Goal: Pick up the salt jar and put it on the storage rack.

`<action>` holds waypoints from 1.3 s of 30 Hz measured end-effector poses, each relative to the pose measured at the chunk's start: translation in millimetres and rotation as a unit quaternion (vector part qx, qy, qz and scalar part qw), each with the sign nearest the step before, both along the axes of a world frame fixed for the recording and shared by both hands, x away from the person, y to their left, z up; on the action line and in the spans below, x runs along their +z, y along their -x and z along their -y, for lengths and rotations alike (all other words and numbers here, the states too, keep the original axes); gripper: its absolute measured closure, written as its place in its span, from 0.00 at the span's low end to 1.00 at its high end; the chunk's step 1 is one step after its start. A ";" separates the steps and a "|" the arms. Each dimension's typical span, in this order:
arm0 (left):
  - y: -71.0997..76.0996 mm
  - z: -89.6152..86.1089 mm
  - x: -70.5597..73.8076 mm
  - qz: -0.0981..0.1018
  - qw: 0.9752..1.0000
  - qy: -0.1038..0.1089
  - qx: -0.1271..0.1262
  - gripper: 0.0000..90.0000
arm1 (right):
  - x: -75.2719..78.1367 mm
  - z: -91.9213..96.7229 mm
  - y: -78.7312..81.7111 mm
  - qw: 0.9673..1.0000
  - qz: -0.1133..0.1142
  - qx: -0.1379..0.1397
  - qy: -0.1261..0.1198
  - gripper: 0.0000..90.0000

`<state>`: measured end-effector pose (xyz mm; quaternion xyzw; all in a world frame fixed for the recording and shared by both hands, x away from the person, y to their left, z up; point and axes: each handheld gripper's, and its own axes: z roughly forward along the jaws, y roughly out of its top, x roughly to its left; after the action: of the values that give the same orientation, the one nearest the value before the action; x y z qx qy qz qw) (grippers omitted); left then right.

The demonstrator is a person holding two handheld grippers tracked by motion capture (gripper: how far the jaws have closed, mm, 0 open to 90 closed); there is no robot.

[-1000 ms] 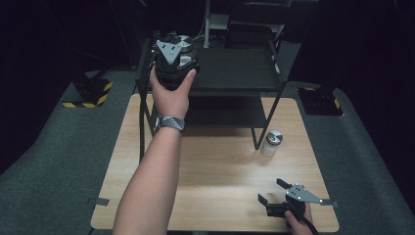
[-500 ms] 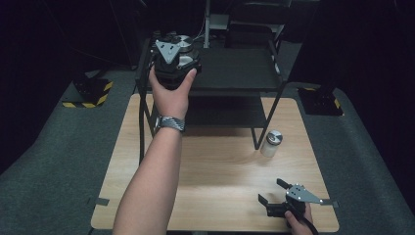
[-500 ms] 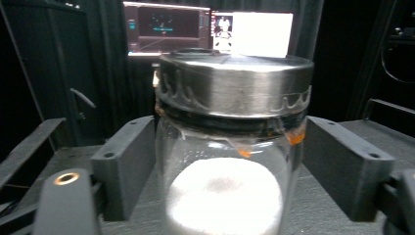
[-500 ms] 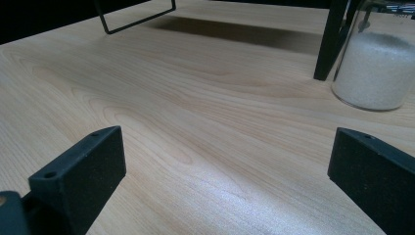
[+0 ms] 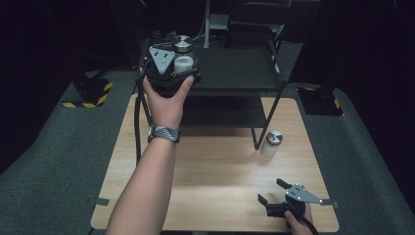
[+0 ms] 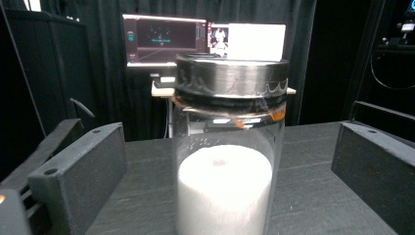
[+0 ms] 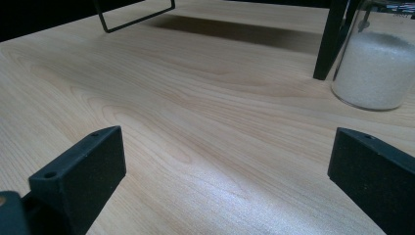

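— Glass jar point(image 6: 228, 161) with the dark lid stands upright on the top tier of the black shelf point(image 5: 235, 68), and we have it between the jaws of our left gripper point(image 6: 228, 171). Those jaws have just been opening; in the left gripper view they now sit wide, a clear gap on each side, no pad touching the glass.

— So we count it as released. Where is it on the tier?

— Near the left end, as the high view shows, with our left hand point(image 5: 166, 100) holding the tool close behind it. How near it stands to the front edge we cannot tell.

— Then the risk, as we judge it, is the retreat. If we pull back at a slant, one jaw could clip the jar and tip it or drag it toward the edge.

— Agreed; it is tall and heavy with white powder, so a knock high up would topple it.

— And the other side?

— Our right gripper point(image 5: 279, 198) rests low on the wooden table point(image 5: 215, 166), jaws apart and empty. A second jar point(image 5: 271, 143) stands by the shelf leg point(image 5: 255, 132), close enough that a careless reach could bump it against the metal
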<state>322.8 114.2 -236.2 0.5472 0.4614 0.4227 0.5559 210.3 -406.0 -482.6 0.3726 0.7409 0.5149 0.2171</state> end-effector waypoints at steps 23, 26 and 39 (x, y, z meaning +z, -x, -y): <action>64.1 -28.4 -54.2 0.041 0.999 -0.017 -0.022 0.00 | 0.7 -1.3 0.1 1.000 0.001 0.001 0.004 0.00; 72.9 -29.4 -63.8 0.043 0.998 -0.022 -0.026 0.00 | 1.0 -1.2 -0.4 1.000 -0.001 0.002 0.004 0.00; 104.2 -42.8 -122.6 0.038 0.999 0.001 -0.032 0.00 | 0.3 -1.2 0.4 1.000 0.001 0.000 0.004 0.00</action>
<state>218.6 157.0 -358.8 0.5450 0.4226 0.4246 0.5866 209.9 -404.8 -482.3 0.3708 0.7425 0.5129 0.2193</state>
